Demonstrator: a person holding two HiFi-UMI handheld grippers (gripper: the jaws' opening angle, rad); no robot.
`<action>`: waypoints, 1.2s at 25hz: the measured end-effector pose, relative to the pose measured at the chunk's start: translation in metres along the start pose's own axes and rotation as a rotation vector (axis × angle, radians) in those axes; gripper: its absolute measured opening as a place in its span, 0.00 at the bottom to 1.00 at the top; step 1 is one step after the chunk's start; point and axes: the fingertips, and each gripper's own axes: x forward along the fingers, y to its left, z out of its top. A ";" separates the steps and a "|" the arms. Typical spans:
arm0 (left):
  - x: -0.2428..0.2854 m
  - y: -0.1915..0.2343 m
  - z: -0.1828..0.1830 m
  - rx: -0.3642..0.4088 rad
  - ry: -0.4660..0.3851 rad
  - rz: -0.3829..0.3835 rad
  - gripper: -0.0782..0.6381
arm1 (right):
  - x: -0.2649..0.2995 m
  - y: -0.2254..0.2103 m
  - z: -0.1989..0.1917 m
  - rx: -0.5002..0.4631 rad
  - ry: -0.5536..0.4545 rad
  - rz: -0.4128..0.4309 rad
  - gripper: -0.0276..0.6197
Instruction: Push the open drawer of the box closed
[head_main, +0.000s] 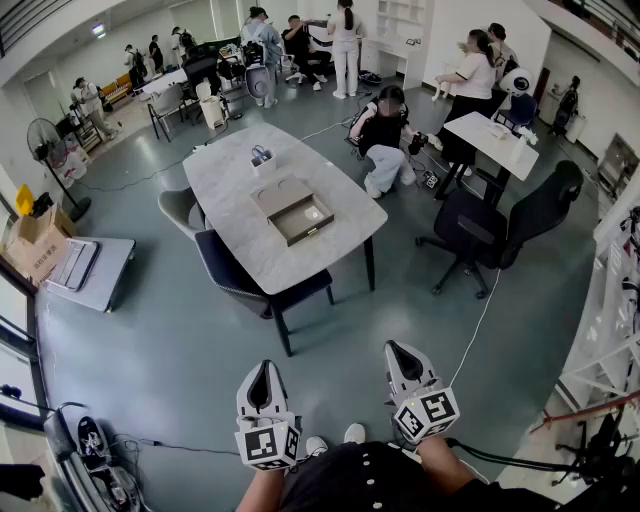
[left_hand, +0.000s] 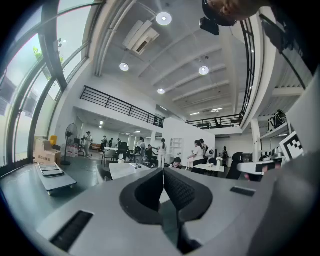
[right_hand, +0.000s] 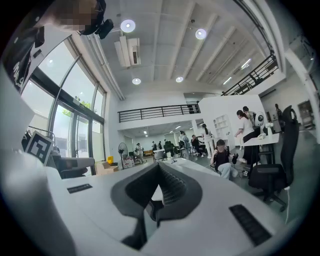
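Note:
The flat tan box (head_main: 283, 196) lies on the pale marble table (head_main: 240, 200), far ahead of me in the head view. Its drawer (head_main: 304, 222) sticks out toward the table's near right edge, with something small and white inside. Both grippers hang low near my body, well short of the table and over the floor. My left gripper (head_main: 264, 369) has its jaws together with nothing between them, and its tips (left_hand: 163, 170) meet in the left gripper view. My right gripper (head_main: 398, 350) is likewise shut and empty, its tips (right_hand: 159, 165) touching in the right gripper view.
A dark chair (head_main: 245, 280) stands at the table's near side and a grey one (head_main: 180, 208) at its left. A black office chair (head_main: 500, 225) and a crouching person (head_main: 385, 135) are to the right. A flat cart (head_main: 85, 270) sits at left, and a white cable (head_main: 480, 320) crosses the floor.

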 end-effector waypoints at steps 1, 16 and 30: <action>0.000 -0.001 0.001 0.000 0.001 -0.001 0.13 | 0.000 0.000 0.000 -0.001 0.003 0.001 0.04; 0.011 -0.017 0.001 0.009 0.005 0.015 0.13 | 0.005 -0.017 0.007 -0.013 -0.019 0.024 0.04; 0.026 -0.052 -0.008 -0.007 -0.004 0.056 0.13 | 0.013 -0.055 0.004 -0.027 -0.007 0.066 0.04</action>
